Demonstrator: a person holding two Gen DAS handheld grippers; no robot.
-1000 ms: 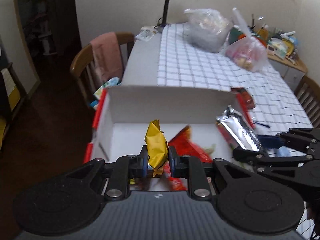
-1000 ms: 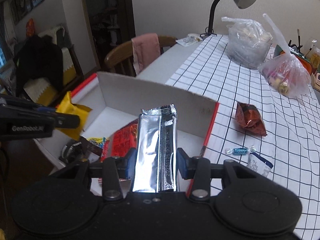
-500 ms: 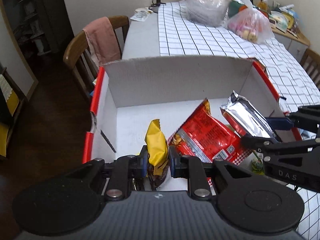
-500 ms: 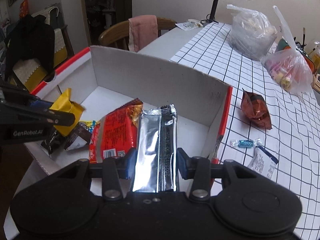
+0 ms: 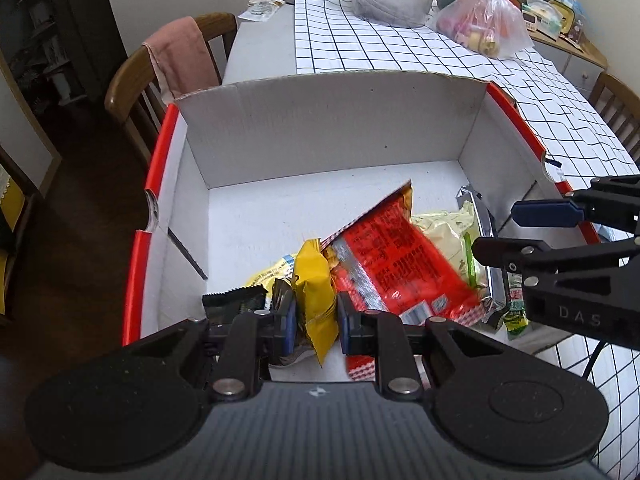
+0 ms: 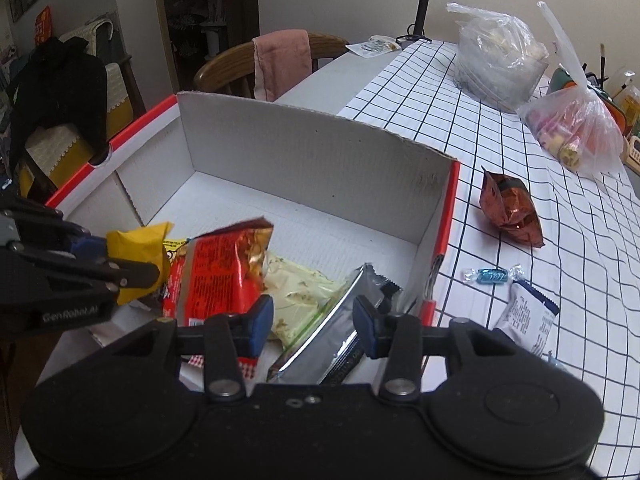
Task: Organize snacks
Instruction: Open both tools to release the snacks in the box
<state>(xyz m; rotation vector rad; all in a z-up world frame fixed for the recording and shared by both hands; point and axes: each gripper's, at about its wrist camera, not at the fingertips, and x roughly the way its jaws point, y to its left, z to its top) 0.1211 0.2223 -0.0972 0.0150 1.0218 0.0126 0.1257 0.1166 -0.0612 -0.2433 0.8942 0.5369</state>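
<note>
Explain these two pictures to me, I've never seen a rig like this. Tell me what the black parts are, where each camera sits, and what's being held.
There is no robot arm here. A person carries a hand-held gripper in each hand, and each has a camera looking forward along its two fingers, so the black shapes at the bottom are the tools themselves. The left hand-held gripper is shut on a yellow snack packet low inside the white cardboard box. The right hand-held gripper has just been opening; the silver packet lies tilted between its fingers, released. A red packet already lies in the box. A brown packet and a blue candy wait on the checked tablecloth.
</note>
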